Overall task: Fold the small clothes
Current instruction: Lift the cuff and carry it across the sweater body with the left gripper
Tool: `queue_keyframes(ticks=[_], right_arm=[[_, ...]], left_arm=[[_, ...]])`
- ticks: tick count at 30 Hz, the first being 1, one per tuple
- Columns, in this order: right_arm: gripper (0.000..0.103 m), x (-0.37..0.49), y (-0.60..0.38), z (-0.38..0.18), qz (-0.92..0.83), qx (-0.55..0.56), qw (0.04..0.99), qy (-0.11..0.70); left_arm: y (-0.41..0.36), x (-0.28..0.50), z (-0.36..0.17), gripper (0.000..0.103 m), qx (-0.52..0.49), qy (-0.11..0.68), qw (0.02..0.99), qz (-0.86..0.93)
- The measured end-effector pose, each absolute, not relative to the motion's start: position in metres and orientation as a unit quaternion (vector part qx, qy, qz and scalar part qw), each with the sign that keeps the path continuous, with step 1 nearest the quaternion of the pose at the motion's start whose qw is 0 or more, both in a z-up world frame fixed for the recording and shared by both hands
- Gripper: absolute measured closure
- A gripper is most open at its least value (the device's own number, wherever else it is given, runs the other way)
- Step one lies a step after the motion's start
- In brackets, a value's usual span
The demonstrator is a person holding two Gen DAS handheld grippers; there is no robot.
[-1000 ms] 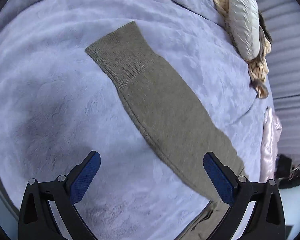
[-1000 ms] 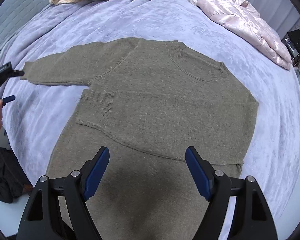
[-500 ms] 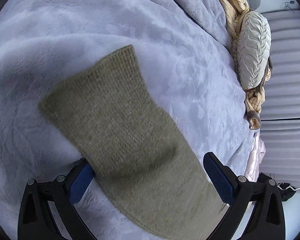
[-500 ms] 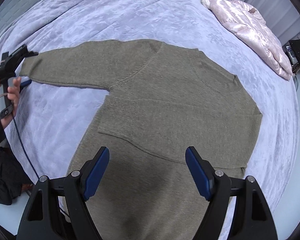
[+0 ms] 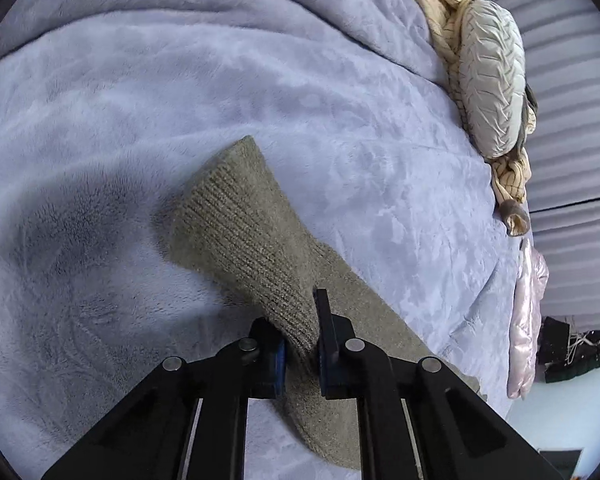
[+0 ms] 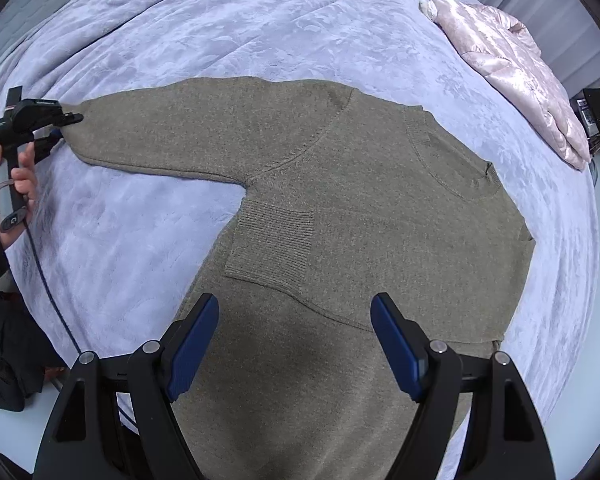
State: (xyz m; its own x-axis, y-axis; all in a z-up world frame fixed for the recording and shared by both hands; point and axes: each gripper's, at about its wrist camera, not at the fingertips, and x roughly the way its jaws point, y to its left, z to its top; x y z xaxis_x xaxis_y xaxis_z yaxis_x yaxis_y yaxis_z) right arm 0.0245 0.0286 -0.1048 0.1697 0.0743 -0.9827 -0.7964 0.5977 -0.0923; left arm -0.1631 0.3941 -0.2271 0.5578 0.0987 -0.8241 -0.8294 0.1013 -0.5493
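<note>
An olive knit sweater (image 6: pixel 360 208) lies flat on the lavender blanket (image 6: pixel 260 20). One sleeve is folded across its chest, with the ribbed cuff (image 6: pixel 272 240) on the body. The other sleeve (image 5: pixel 236 220) stretches out sideways. My left gripper (image 5: pixel 296 312) has its jaws closing on that sleeve's cuff; the knit is bunched and pinched between the pads. The right wrist view shows the same left gripper (image 6: pixel 60 128) at the sleeve end, held by a hand (image 6: pixel 20 176). My right gripper (image 6: pixel 296 300) hovers open over the sweater's lower body with nothing between its fingers.
A pink quilted jacket (image 6: pixel 516 64) lies at the bed's far right. A cream pillow (image 5: pixel 492 80) and a yellowish knit garment (image 5: pixel 432 4) sit at the head of the bed. A black cable (image 6: pixel 48 288) hangs off the bed's left edge. Dark items (image 5: pixel 572 352) lie on the floor.
My left gripper came down over the sleeve cuff and its wide jaws closed on it, bunching the knit. My right gripper drifted across the sweater's body and stayed open.
</note>
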Motion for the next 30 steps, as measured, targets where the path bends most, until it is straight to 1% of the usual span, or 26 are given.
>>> queue_keyframes(ticks=[9, 15, 25, 30], right_arm=[[0.022, 0.022, 0.036, -0.096, 0.319, -0.314, 0.701, 0.555], [0.022, 0.028, 0.035, -0.087, 0.315, -0.296, 0.715, 0.55], [0.022, 0.046, 0.007, -0.072, 0.293, -0.257, 0.741, 0.547], [0.022, 0.055, -0.018, -0.068, 0.28, -0.231, 0.75, 0.553]], left_arm=[[0.366, -0.132, -0.161, 0.09, -0.451, 0.38, 0.728, 0.35], [0.339, -0.112, -0.125, 0.09, -0.409, 0.393, 0.75, 0.339], [0.265, -0.047, -0.09, 0.09, -0.333, 0.467, 0.756, 0.316], [0.222, -0.023, -0.077, 0.09, -0.299, 0.486, 0.765, 0.3]])
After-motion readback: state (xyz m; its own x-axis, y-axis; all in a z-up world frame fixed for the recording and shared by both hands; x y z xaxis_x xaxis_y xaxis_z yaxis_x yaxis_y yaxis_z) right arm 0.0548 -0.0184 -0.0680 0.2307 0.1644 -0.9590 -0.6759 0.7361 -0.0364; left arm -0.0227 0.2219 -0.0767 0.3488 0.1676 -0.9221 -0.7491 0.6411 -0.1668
